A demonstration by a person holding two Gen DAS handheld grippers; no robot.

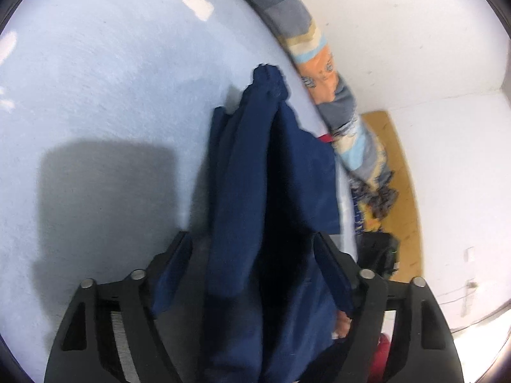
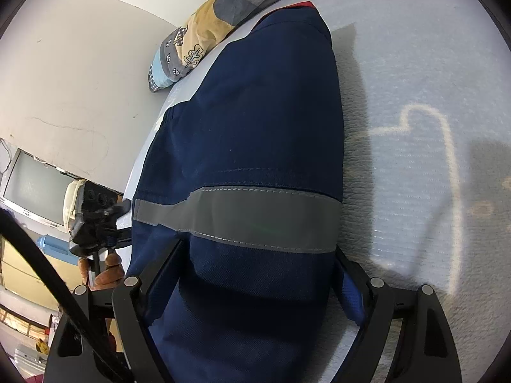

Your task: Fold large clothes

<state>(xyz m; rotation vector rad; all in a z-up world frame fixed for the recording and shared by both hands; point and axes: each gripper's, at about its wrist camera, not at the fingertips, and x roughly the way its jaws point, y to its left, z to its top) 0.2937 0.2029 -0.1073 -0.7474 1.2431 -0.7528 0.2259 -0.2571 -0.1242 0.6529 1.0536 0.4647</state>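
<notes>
Navy-blue work garment with a grey reflective band lies on a pale blue textured bed cover, near its edge by the white wall. Fabric passes between the fingers of the right gripper, its jaws spread wide around the cloth; whether they pinch it I cannot tell. The left gripper likewise straddles bunched navy folds, its grip unclear. A patchwork quilt lies along the bed's edge.
</notes>
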